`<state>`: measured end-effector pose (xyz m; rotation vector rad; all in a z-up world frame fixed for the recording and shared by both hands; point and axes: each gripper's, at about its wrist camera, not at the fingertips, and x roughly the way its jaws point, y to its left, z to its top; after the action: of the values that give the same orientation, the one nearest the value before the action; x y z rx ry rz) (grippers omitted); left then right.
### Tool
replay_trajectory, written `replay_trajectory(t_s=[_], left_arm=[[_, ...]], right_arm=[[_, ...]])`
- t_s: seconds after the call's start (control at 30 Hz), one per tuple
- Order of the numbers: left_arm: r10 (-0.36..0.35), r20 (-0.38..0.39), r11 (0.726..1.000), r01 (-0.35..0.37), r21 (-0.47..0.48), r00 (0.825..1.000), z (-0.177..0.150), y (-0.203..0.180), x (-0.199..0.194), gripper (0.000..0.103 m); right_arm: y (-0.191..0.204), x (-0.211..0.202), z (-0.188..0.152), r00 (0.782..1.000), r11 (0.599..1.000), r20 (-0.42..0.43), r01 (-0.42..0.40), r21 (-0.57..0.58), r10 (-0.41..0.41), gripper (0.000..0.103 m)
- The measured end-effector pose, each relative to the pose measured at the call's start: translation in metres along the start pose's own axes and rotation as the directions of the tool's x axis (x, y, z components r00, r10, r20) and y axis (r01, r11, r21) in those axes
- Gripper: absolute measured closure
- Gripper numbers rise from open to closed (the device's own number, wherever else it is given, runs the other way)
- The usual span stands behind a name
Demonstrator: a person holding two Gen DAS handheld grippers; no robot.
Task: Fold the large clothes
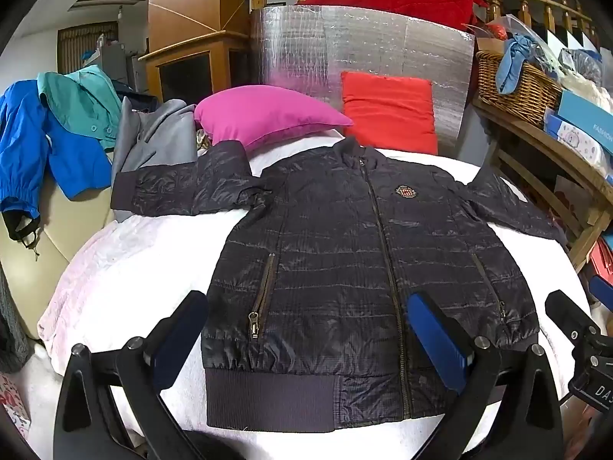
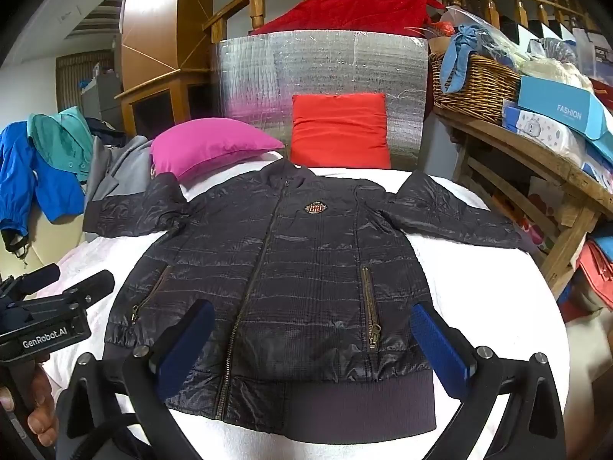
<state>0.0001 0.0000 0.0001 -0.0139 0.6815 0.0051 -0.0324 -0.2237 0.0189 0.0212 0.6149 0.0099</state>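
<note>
On the white bedcover (image 1: 126,268) in front of me lies a dark quilted jacket (image 1: 345,253), front side up, zipped closed along a brass centre zip, with a small embroidered badge (image 1: 403,191) on the chest, two zipped slant pockets and a ribbed hem band. It is spread flat, its collar pointing away from me toward the pillows and its hem nearest me, so its long axis runs from me straight back; both sleeves reach outward to either side. My left gripper (image 1: 314,329) hangs over the hem with its blue-padded fingers spread as wide as they go, holding nothing. My right gripper (image 2: 318,339) does likewise, fully spread and empty above the hem. Behind the collar sit a magenta pillow (image 1: 264,119) and a red cushion (image 1: 389,111) against a silver foil panel (image 1: 306,46). A wicker basket (image 2: 475,84) stands on a wooden shelf at the right; blue and teal garments (image 1: 57,130) drape at the left.
</note>
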Motion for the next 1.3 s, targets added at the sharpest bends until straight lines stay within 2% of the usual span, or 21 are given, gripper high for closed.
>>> replay_trajectory(t_s=[0.63,1.03,1.3], left_arm=[[0.009,0.007,1.0,-0.009,0.001,1.0,0.0017,0.0015,-0.0029,0.0],[0.037,0.045,0.998,-0.039,0.041,0.998,0.0014,-0.0019,-0.0002,0.0],[0.023,0.032,1.0,-0.023,0.011,0.999,0.0004,-0.0004,0.0031,0.0]], right_arm=[[0.0009,-0.0036,0.0027,1.0,1.0,0.012,-0.005,-0.004,0.005,0.0],[0.0004,0.0004,0.0,1.0,1.0,0.005,-0.008,-0.002,0.008,0.0],[0.0004,0.0011,0.002,1.0,1.0,0.012,-0.009,0.002,0.009,0.0]])
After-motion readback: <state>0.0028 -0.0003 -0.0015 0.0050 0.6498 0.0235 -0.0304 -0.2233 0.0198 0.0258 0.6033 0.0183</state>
